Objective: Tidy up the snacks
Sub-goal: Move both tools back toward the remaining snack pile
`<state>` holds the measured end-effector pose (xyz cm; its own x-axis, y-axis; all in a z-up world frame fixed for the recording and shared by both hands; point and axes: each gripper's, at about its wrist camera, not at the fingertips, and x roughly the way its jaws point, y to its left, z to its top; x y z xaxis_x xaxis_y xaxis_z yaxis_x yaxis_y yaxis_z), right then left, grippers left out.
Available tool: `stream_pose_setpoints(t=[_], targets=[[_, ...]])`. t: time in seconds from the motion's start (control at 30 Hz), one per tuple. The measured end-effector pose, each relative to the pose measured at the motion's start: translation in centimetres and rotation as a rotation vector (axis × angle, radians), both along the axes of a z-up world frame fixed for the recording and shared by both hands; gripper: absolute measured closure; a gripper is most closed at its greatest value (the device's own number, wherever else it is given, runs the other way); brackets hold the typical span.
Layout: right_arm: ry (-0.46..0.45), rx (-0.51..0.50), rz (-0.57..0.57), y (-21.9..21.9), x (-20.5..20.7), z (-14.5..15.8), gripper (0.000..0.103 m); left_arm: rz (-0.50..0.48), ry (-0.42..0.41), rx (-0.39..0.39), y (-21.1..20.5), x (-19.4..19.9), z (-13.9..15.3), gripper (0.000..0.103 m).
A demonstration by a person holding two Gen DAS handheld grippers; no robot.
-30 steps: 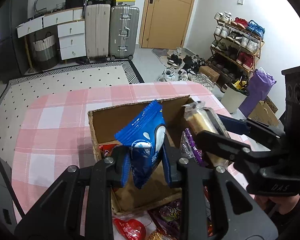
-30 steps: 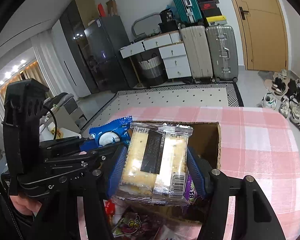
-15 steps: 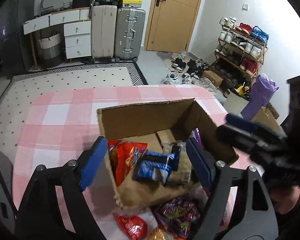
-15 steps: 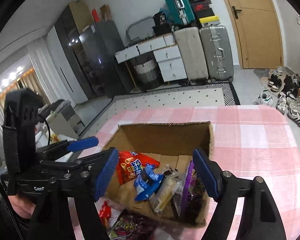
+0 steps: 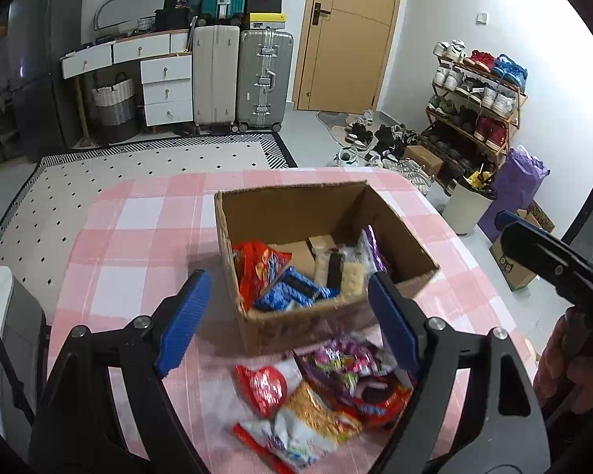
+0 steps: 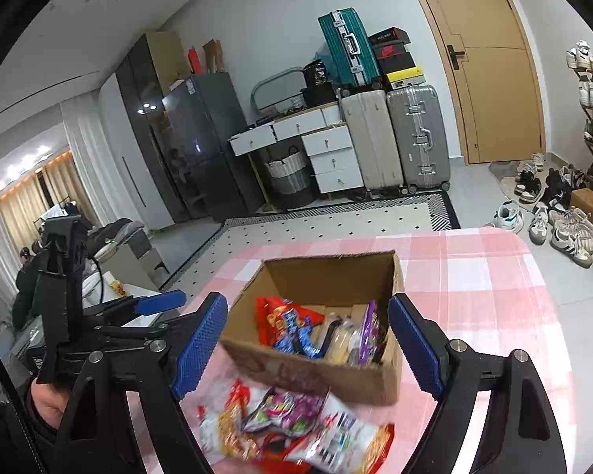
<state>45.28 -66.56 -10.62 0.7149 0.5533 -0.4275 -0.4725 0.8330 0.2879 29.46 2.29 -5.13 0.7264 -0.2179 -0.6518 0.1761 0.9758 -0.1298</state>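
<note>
A cardboard box point(image 5: 328, 252) is sitting open-topped on the pink-checked tablecloth point(image 5: 138, 245), right of the table's middle in the left wrist view. Inside it, a red snack bag point(image 5: 257, 266) is leaning against the left wall, a blue cookie packet point(image 5: 292, 294) is lying near the front wall, a clear cracker pack point(image 5: 338, 272) is resting to its right, and a purple packet point(image 5: 371, 251) is standing against the right wall. Nearer than the box, a loose pile of snacks point(image 5: 320, 391) is lying on the cloth, among them a red heart-print packet point(image 5: 263, 387) at the left of the pile. The left gripper point(image 5: 288, 328) is hanging released above the near edge of the box, jaws spread wide and nothing between them. The right gripper point(image 6: 308, 351) is hovering over the box's near edge, jaws opening and gripping nothing. A hand point(image 5: 573, 371) is holding the right gripper's handle at the right edge of the left wrist view.
</note>
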Motion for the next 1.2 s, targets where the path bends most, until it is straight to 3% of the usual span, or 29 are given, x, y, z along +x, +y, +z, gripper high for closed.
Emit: stream_pose_setpoints(t=[0.13, 0.2, 0.53, 0.73, 1.2], targets=[[-0.015, 0.0, -0.014, -0.8, -2.6, -0.2, 0.017, 0.002, -0.012, 0.006, -0.1, -3.0, 0.4, 0.02], [-0.018, -0.001, -0.025, -1.1, -3.8, -0.4, 0.01, 0.006, -0.01, 0.001, 0.0, -4.4, 0.4, 0.019], [-0.011, 0.0, -0.028, -1.5, -8.3, -1.0, 0.008, 0.02, -0.021, -0.011, 0.8, -9.6, 0.3, 0.014], [0.014, -0.003, -0.037, -1.5, -10.1, -1.9, 0.008, 0.031, -0.042, -0.029, 1.2, -12.0, 0.2, 0.001], [0.08, -0.032, -0.039, -1.7, -12.7, -5.7, 0.007, 0.059, -0.021, -0.069, 1.7, -15.8, -3.2, 0.001]])
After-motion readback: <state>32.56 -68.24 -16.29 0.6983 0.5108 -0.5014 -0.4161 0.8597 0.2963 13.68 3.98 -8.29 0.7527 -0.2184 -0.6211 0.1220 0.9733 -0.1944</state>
